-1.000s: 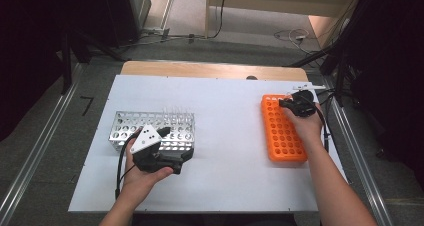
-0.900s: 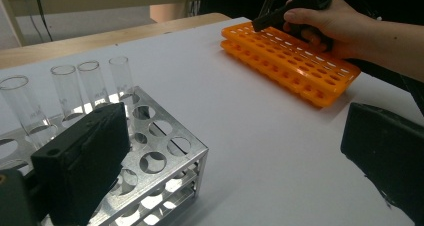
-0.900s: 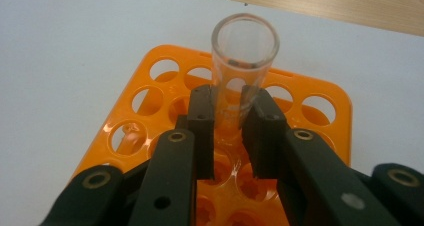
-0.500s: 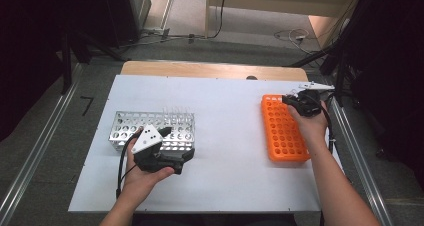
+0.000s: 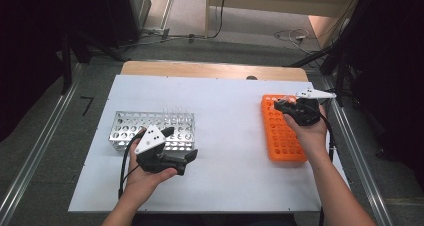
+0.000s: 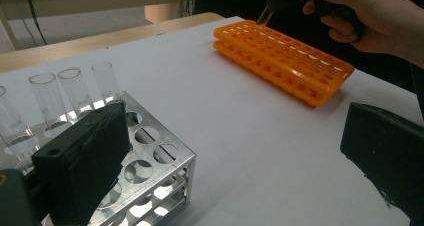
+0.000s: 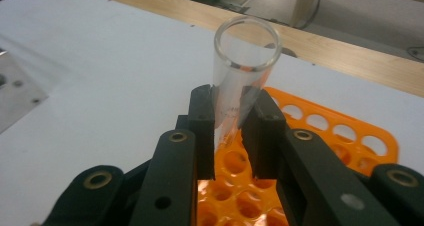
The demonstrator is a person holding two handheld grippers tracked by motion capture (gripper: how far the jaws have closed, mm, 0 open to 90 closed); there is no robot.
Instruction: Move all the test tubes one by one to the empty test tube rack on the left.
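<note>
My right gripper [image 7: 232, 116] is shut on a clear glass test tube [image 7: 240, 81]. The tube is tilted, open mouth up, over the far end of the orange rack [image 7: 340, 131]. In the high view the right gripper [image 5: 280, 105] hovers at the far end of the orange rack [image 5: 282, 136]. My left gripper [image 5: 192, 156] rests open on the table beside the metal rack [image 5: 125, 128], nothing between its jaws. From the left gripper [image 6: 235, 161] I see the metal rack [image 6: 160, 156] holding several upright glass tubes [image 6: 70, 93], and the orange rack [image 6: 285, 61] farther off.
The white tabletop [image 5: 225, 111] lies bare between the two racks. A wooden strip [image 5: 210, 70] runs along the table's far edge. Cables and dark equipment lie on the floor beyond it. A metal rail [image 5: 360, 156] runs close to the table's right side.
My right gripper has risen a little with the tube and shifted slightly right over the orange rack's far end. The left hand has stayed put.
</note>
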